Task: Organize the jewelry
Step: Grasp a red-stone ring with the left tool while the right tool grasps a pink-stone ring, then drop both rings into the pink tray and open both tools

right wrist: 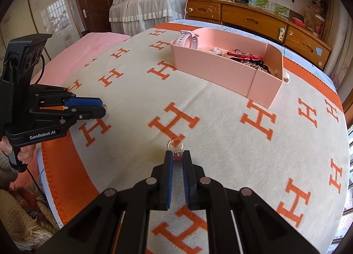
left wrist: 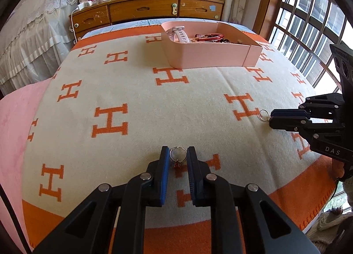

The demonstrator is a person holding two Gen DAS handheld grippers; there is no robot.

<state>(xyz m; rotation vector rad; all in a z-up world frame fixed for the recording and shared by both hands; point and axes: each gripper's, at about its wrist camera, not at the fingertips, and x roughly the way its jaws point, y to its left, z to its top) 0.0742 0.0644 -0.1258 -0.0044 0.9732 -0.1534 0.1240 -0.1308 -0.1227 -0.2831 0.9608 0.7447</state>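
Note:
A pink tray (left wrist: 209, 55) on the blanket holds a white watch (left wrist: 177, 33), red bracelets (left wrist: 209, 37) and other jewelry; it also shows in the right wrist view (right wrist: 220, 71). My left gripper (left wrist: 178, 154) is shut on a silver ring (left wrist: 177, 153), just above the blanket. It shows from the side in the right wrist view (right wrist: 102, 108). My right gripper (right wrist: 177, 155) is shut on a silver ring with a pink stone (right wrist: 175, 143). In the left wrist view that gripper (left wrist: 270, 118) holds the ring (left wrist: 263, 114) near the blanket.
A cream blanket with orange H letters (left wrist: 132, 90) covers the bed. A wooden dresser (left wrist: 143, 10) stands behind the tray. Windows (left wrist: 313, 22) are on the right, a pink sheet (left wrist: 15, 121) on the left.

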